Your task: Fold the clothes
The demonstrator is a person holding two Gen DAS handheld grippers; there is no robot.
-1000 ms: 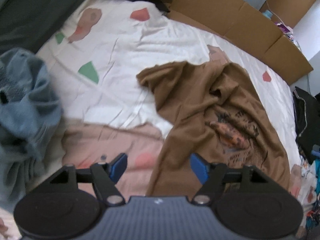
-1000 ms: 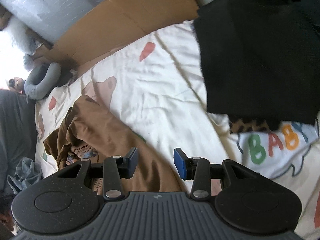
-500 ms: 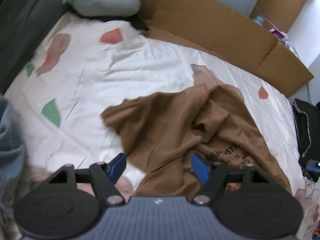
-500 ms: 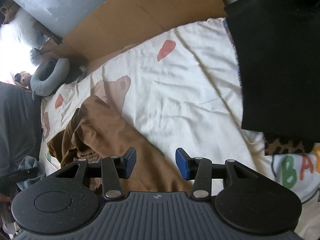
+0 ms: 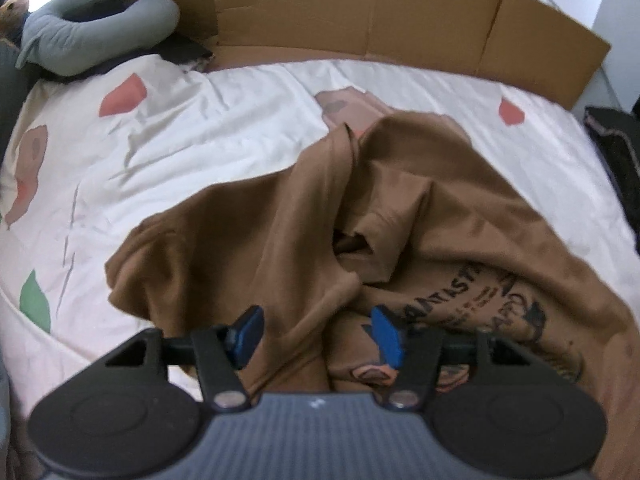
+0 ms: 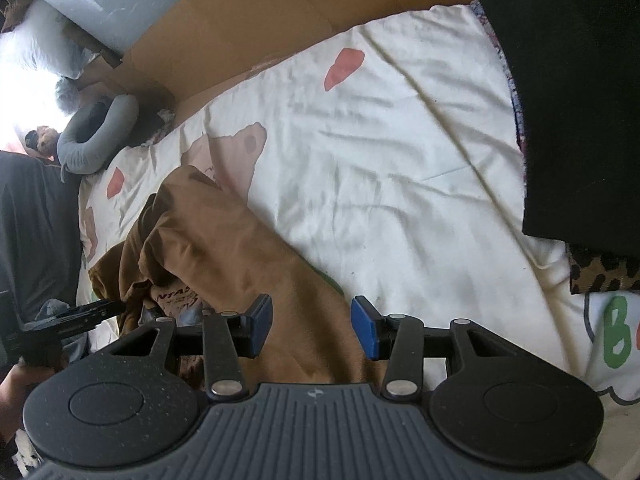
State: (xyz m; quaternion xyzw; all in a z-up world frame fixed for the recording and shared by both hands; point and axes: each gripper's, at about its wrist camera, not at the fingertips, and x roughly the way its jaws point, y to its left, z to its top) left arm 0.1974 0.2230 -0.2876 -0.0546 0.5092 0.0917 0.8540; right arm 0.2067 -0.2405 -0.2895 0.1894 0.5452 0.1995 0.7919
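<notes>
My own black body covers the near part of the brown shirt (image 5: 280,240) at 6 o'clock. The dark writing on it is half tucked under a fold, so I cannot read it all. At 3 o'clock the picture edge cuts off a black cloth (image 6: 580,100), and colourful letters (image 6: 618,340) too. At 9 o'clock, something blue (image 6: 48,308) peeks out, too small to tell.

Left gripper (image 5: 316,334) has swung off the blue denim heap at the sheet's edge and now sits over the brown T-shirt (image 5: 280,240), pads apart above its folds. Right gripper (image 6: 312,326) has shifted toward the T-shirt, away from the black garment (image 6: 580,100).
</notes>
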